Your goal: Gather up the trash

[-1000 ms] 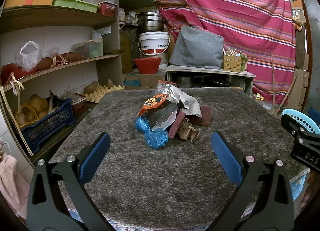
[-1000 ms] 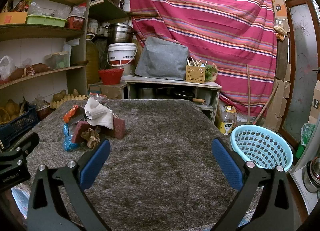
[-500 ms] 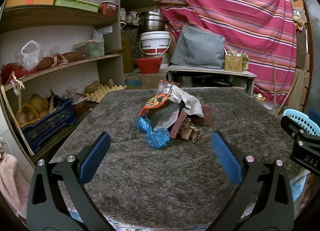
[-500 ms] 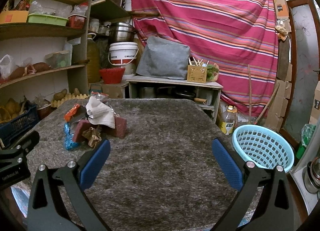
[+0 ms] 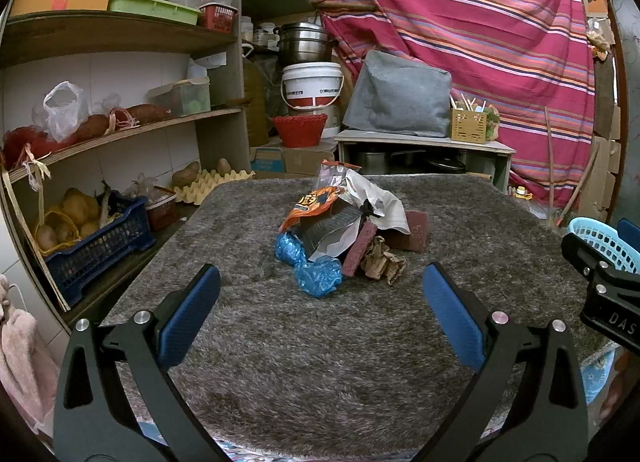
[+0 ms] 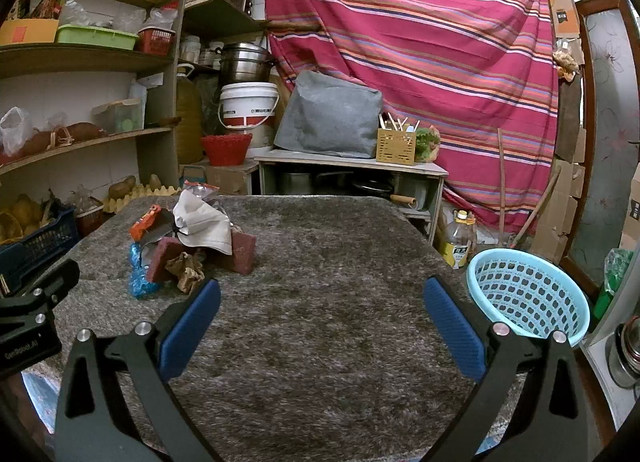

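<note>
One trash heap [image 5: 344,238], one basket [image 6: 528,294]

Right hand-held gripper [image 6: 320,312] spread wide, empty — trash pile [image 6: 188,240] front-left, blue basket [image 6: 528,296] right.

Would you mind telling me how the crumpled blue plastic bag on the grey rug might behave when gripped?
The crumpled blue plastic bag looks thin and wrinkled, so it is probably light and floppy, collapsing between the pads. It touches the dark red block, so a pull may nudge the pile.

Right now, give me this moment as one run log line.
phase: approach | left gripper: open, empty | right gripper: open, empty | trash pile: untouched on grey rug | blue basket: off table's right edge
</note>
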Available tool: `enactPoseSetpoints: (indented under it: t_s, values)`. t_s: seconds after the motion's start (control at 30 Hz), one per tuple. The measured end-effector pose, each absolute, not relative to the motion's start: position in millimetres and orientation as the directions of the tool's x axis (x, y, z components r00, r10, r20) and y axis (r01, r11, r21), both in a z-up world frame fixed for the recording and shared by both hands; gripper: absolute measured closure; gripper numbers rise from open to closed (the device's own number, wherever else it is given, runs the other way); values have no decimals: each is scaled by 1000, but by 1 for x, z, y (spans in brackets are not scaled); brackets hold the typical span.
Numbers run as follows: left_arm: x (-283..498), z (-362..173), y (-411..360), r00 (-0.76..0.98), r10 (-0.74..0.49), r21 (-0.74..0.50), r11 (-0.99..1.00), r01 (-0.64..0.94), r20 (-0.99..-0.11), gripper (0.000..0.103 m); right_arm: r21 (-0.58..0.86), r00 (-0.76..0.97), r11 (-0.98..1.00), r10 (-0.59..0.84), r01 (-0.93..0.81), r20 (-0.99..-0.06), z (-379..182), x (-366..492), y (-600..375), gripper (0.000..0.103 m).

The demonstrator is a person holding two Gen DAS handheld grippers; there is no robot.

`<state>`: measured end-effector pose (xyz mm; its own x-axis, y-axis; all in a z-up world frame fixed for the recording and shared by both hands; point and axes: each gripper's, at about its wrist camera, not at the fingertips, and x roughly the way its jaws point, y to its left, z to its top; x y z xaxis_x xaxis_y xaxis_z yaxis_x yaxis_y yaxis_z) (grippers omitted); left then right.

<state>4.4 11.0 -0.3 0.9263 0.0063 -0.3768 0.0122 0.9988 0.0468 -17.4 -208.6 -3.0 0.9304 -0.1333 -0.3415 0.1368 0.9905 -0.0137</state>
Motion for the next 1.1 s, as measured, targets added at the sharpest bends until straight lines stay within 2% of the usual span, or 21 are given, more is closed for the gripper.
enactPoseSetpoints:
  t_s: [1.1]
  values:
    - [1, -4, 24, 925, 10, 47, 999, 8, -380, 5, -17, 928, 991, -131, 133, -349, -10, -12, -203, 4]
